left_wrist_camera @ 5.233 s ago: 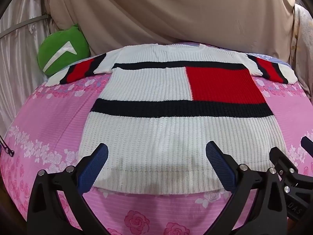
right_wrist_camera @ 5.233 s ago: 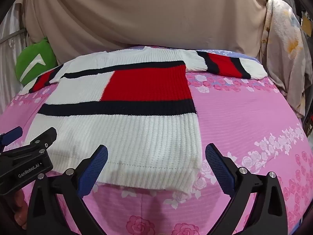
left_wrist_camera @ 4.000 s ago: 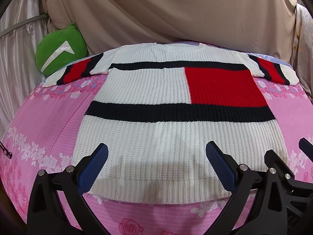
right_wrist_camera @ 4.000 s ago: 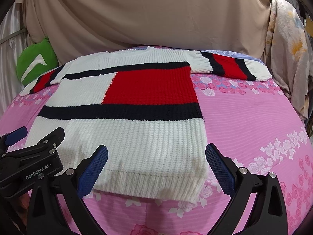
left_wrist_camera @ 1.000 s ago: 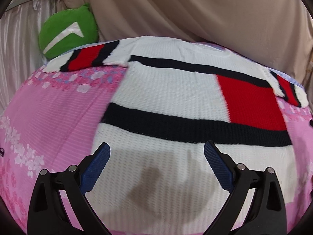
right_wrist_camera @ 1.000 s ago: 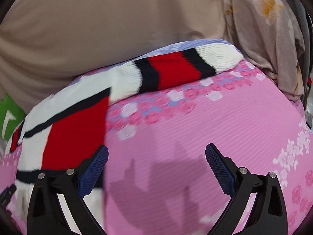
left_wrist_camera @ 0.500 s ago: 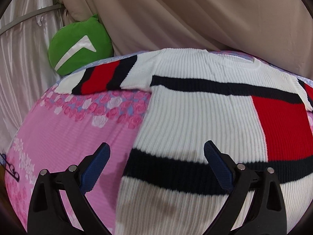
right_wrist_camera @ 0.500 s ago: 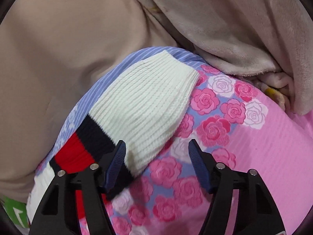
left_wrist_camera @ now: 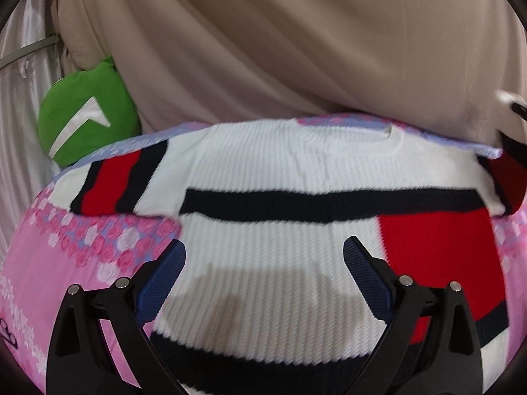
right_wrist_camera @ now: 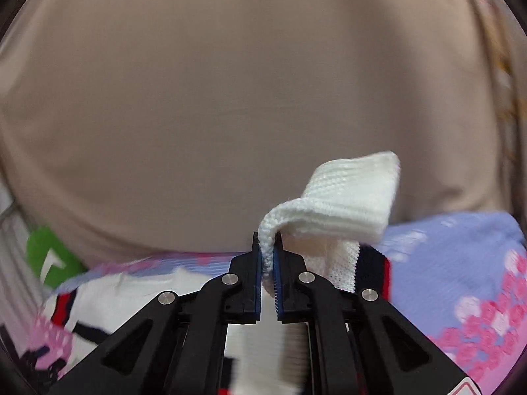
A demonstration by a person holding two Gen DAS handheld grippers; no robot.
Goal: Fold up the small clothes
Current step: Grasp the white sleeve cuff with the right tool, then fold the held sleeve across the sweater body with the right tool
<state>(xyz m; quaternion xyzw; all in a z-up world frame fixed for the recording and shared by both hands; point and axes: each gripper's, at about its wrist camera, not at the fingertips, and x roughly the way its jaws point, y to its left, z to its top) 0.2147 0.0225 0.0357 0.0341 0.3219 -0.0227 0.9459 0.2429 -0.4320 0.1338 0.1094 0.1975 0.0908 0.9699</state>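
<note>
A small white knit sweater [left_wrist_camera: 280, 171] with black bands and a red block lies flat on the pink floral bed. My left gripper [left_wrist_camera: 263, 256] is open and empty, hovering over the sweater's chest near its left side. The sweater's left sleeve [left_wrist_camera: 112, 184] lies spread out to the left. My right gripper [right_wrist_camera: 267, 247] is shut on the white cuff of the right sleeve [right_wrist_camera: 349, 194] and holds it lifted off the bed. The lifted sleeve also shows at the right edge of the left wrist view [left_wrist_camera: 509, 177].
A green plush cushion [left_wrist_camera: 85, 125] sits at the back left against a beige curtain [left_wrist_camera: 296, 39]. The pink floral bedspread [left_wrist_camera: 59, 263] has a lilac border at the far edge [right_wrist_camera: 454, 250].
My right gripper closed on the right sleeve's cuff and lifted it off the bed. My left gripper moved forward over the sweater toward the chest.
</note>
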